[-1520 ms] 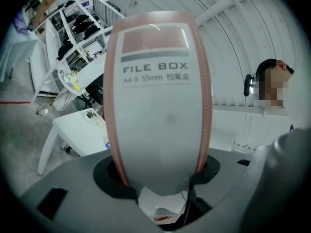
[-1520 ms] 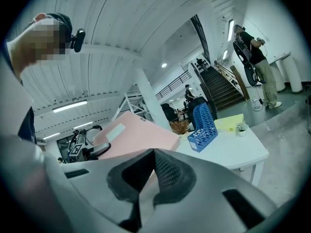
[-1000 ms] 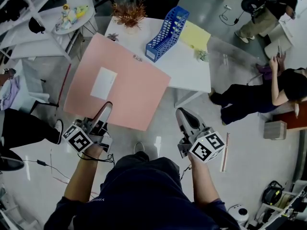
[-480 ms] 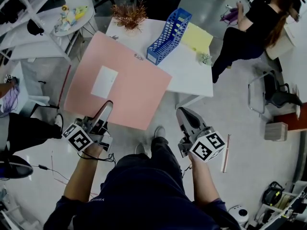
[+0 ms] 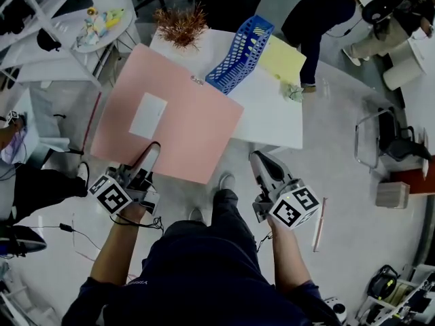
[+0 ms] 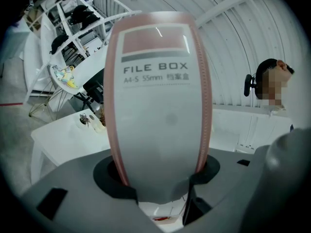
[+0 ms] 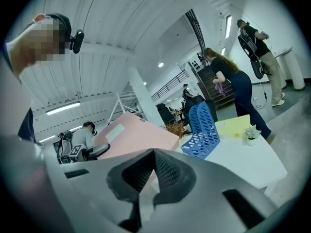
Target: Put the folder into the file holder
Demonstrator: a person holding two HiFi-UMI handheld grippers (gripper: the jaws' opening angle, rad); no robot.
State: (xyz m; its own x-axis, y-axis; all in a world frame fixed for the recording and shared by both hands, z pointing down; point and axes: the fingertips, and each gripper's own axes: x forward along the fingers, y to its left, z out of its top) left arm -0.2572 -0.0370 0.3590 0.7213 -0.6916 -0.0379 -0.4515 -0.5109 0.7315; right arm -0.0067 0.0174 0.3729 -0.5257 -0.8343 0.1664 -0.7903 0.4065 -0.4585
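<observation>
A large pink folder with a white label hangs in the air, its far corner over the white table. My left gripper is shut on its near edge. In the left gripper view the folder's grey spine stands upright between the jaws of that gripper. The blue slotted file holder stands tilted on the table beyond the folder and shows in the right gripper view as well, file holder. My right gripper hovers in front of the table, jaws together, holding nothing.
On the table lie a yellow sheet, a dried brown plant and a small potted plant. White shelving stands at the left. A person walks behind the table; a chair stands at the right.
Both grippers and the folder have stayed put. The person in dark clothes has walked from the right side to behind the table's far edge.
</observation>
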